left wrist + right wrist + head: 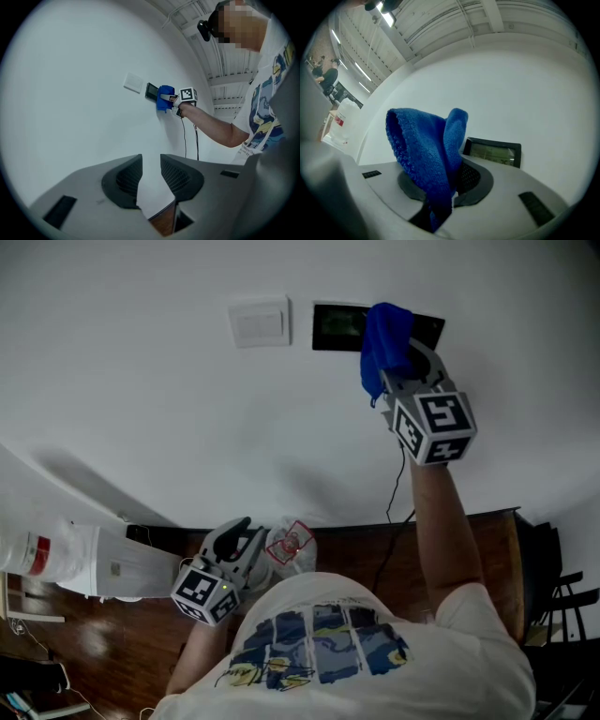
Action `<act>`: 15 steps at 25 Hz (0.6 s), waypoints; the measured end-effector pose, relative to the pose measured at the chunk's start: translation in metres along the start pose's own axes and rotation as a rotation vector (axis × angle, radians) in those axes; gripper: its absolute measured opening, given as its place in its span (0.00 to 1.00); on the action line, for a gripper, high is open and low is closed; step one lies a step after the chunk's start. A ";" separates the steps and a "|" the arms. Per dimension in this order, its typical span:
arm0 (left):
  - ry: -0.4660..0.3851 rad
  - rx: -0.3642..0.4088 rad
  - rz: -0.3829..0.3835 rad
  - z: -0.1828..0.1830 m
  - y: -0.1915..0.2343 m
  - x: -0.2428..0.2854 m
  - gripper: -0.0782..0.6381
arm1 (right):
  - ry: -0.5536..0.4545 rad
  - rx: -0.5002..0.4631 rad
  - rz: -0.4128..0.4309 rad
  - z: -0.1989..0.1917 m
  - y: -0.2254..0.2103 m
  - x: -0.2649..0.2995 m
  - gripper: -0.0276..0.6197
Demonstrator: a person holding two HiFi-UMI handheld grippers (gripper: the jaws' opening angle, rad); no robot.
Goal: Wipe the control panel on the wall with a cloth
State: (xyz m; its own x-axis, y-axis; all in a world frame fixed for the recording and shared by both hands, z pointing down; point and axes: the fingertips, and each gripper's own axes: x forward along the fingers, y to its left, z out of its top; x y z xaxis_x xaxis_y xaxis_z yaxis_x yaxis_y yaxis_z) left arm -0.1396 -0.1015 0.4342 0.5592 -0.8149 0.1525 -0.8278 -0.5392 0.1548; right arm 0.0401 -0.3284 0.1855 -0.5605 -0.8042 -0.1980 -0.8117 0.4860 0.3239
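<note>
The dark control panel [337, 326] is set in the white wall, to the right of a white switch plate [260, 322]. My right gripper [401, 354] is raised to the panel and shut on a blue cloth [385, 341], which covers the panel's middle. In the right gripper view the cloth [423, 145] bulges up out of the jaws of that gripper [449, 183], with the panel [493, 153] just behind it. My left gripper [238, 532] hangs low by my chest. Its jaws [149, 172] stand slightly apart and hold nothing. From there the cloth [165, 97] lies against the panel [151, 90].
A black cable [396, 493] hangs down the wall below the panel to a dark wooden surface [487, 549]. A clear plastic bag [292, 547] lies beside the left gripper. At the left stands a white container with a red label [56, 554].
</note>
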 end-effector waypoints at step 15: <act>0.019 0.004 -0.012 0.000 -0.004 0.004 0.24 | -0.032 -0.026 0.056 0.009 0.015 -0.029 0.18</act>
State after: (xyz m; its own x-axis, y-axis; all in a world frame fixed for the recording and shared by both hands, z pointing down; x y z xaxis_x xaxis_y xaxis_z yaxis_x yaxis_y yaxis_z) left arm -0.1339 -0.1022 0.4335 0.5700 -0.8041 0.1687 -0.8211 -0.5499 0.1531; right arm 0.0424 -0.2947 0.1873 -0.6104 -0.7642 -0.2084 -0.7745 0.5206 0.3595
